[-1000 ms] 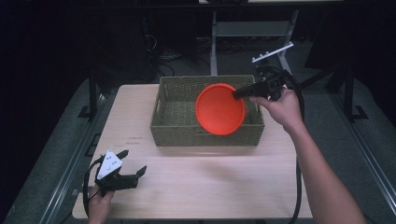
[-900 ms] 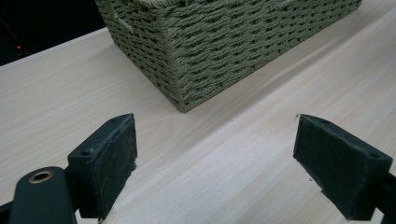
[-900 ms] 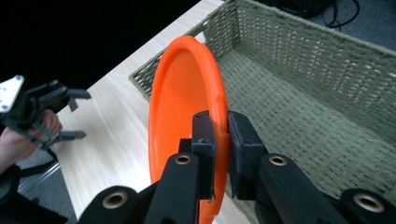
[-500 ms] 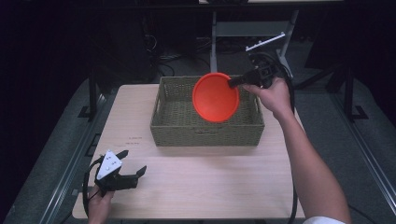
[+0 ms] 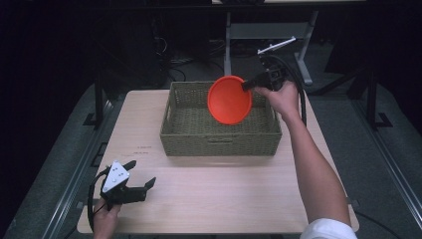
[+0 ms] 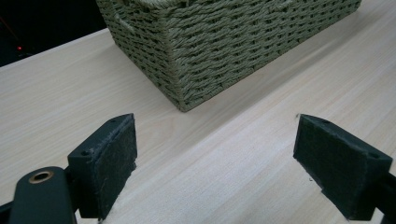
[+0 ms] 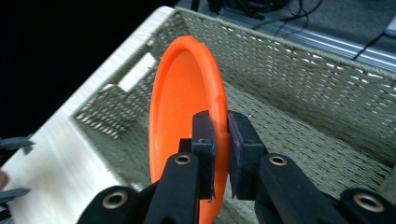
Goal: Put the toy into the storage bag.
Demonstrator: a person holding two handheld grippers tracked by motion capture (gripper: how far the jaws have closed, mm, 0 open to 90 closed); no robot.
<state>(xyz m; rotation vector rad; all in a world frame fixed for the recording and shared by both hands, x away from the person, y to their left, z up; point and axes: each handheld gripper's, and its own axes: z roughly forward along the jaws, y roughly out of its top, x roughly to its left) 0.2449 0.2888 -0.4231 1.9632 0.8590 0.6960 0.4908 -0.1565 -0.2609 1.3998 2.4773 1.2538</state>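
Since a second ago your right gripper (image 5: 247,85) has carried the orange plate (image 5: 229,99) leftward and a little up, from the right end of the woven basket (image 5: 219,137) to above its middle. Your left gripper has not moved. Judgement: the plate is in transit over the basket, either going in or coming out; it is not yet set down.

Right gripper: jaws together, clamped on the plate's rim (image 7: 223,140), one pad on each face. The plate hangs on edge, nearly upright, clear of the basket floor (image 7: 299,135).

Left gripper (image 5: 140,175): jaws wide apart, nothing between the pads (image 6: 109,161), resting at the near left of the table (image 5: 224,199), well apart from the basket.
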